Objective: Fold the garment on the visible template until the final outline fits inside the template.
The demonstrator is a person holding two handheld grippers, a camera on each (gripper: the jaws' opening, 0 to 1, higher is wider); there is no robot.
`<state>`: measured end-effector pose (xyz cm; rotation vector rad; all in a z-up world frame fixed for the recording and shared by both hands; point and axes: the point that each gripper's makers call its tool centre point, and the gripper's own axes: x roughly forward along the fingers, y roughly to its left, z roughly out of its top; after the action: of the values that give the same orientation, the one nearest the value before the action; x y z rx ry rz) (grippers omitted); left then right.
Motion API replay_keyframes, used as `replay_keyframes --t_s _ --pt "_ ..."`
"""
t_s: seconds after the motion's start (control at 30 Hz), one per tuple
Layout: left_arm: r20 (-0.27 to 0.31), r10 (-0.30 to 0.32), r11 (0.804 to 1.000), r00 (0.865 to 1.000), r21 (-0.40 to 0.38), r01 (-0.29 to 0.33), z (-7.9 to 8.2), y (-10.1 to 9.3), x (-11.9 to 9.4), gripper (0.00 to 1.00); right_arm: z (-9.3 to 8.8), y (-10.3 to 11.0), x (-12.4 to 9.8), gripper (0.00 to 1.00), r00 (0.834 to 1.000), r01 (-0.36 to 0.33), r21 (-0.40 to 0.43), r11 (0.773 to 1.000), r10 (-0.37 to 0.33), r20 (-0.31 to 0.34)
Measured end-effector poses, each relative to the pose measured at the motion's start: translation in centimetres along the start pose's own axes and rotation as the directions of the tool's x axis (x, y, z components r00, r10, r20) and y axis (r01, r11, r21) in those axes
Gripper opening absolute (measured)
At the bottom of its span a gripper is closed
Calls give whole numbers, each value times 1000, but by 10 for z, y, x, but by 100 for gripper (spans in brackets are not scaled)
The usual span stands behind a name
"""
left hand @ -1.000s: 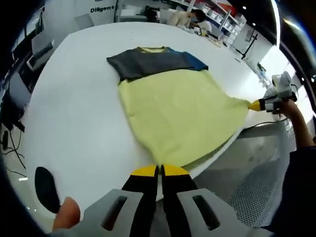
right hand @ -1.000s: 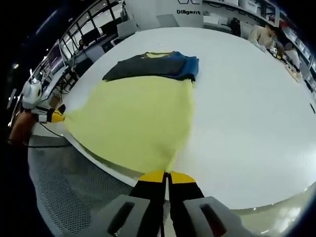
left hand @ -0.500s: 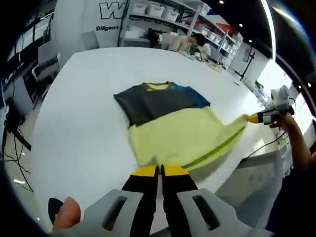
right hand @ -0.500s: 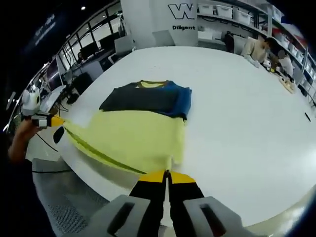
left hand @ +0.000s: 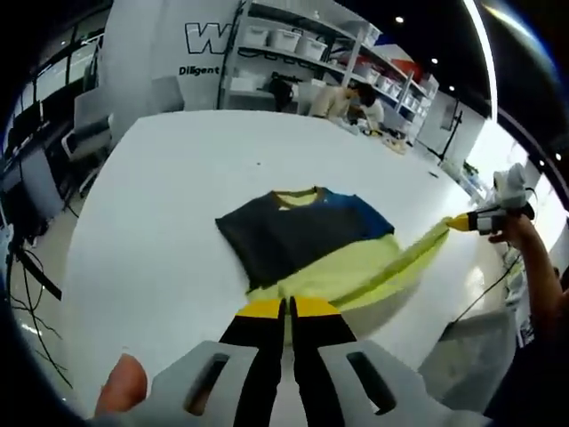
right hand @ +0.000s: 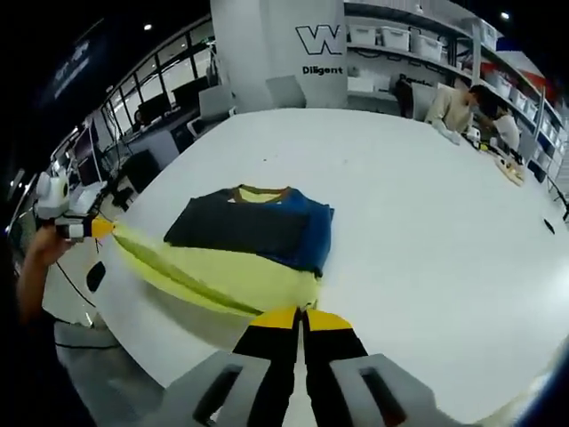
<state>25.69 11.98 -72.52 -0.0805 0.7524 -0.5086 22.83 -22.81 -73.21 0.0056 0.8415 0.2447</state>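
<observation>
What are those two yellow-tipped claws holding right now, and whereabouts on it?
Both hold the garment by its yellow bottom edge: the left gripper at one corner, the right gripper at the other.

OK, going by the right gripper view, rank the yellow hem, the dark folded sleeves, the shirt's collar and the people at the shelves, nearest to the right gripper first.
1. Yellow hem, pinched at the right gripper.
2. Dark folded sleeves, just beyond, mid-table.
3. Collar, at the shirt's far edge.
4. People, past the table by the shelves, upper right.
</observation>
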Motion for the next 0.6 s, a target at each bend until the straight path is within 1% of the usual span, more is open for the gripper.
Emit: replay_keyframes --t_s 0.17,0.27,0.37,0.43,0.5,0.57,0.6 --pt "35 1 1000 999 -8 -1 28 7 12 0 28 -9 11 0 999 8 15 1000 -8 39" --pt "50 7 1000 999 3 -7 40 10 20 0 40 -12 17 0 999 15 8 1000 -15 50" --pt "67 16 1000 998 -2 -15 55 18 31 0 58 -17 28 0 998 16 4 1000 -16 68" --pt "73 22 1000 997 -6 -22 61 22 37 0 67 -20 34 0 997 18 -1 1000 -18 74" --pt "82 28 1000 996 -11 -27 68 26 43 0 81 -25 43 0 996 18 0 1000 -18 85" --pt "88 34 999 996 -19 -32 76 32 51 0 89 -27 50 0 996 18 0 1000 -18 88" --pt "88 36 999 995 -19 -34 78 33 53 0 93 -29 53 0 996 19 -1 1000 -19 91"
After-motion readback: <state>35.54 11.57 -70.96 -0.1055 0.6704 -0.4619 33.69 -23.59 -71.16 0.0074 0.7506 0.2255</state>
